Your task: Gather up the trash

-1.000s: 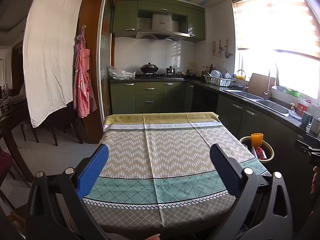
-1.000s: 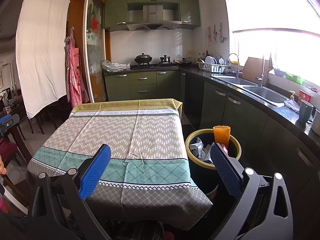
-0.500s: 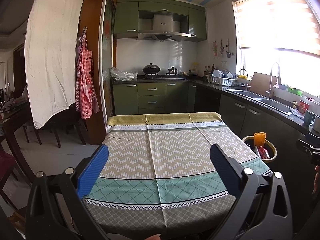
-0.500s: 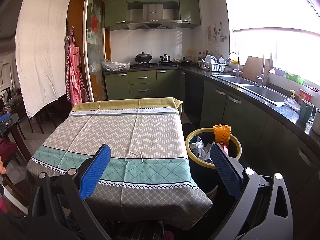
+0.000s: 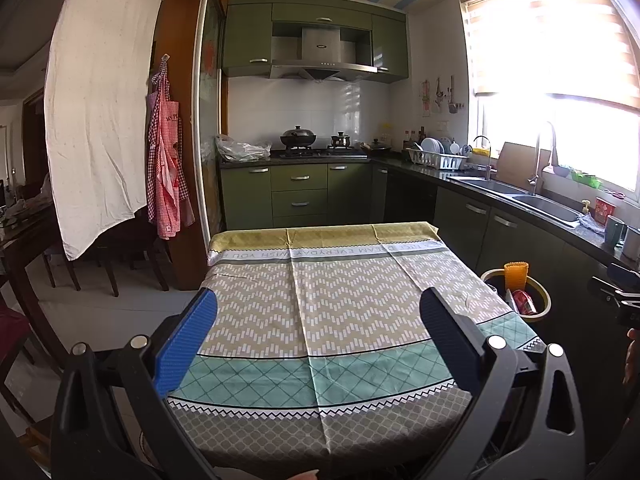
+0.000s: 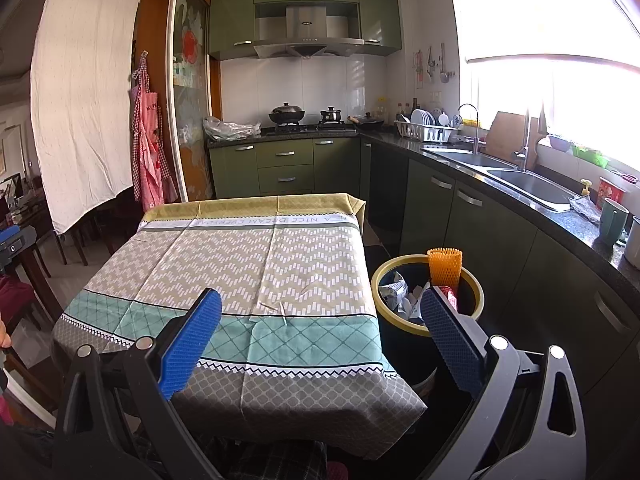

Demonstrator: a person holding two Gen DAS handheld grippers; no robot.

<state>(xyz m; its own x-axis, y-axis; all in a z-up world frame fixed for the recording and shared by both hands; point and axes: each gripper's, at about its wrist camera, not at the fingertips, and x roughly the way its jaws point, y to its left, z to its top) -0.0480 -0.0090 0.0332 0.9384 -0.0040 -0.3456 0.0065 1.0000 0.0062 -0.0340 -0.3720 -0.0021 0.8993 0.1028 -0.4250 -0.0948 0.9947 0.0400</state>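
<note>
Two claws hang over the near edge of a cloth-covered counter (image 5: 320, 300), its patterned top bare from the yellow far band to the grey near hem. Behind it run green cabinets (image 5: 300, 192), a stove with a dark wok (image 5: 298, 136), a dish rack (image 5: 438, 156) and a steel sink (image 6: 520, 184) under the bright window. A red checked apron (image 5: 166, 160) hangs by the doorway at left.

Just beside the counter's right edge stands the yellow-rimmed bin (image 6: 424, 328), on the floor between counter and cabinets. The trash sits inside it: crumpled paper (image 6: 394, 292), a red wrapper (image 5: 524, 302), and an orange foam net sleeve (image 6: 444, 266) standing upright above the rim.

The left claw (image 5: 318, 334) is spread wide, gripping nothing, its blue pads over the cloth. The right claw (image 6: 320, 338) is likewise released and empty, its right pad (image 6: 452, 340) overlapping the bin's near rim in view.
</note>
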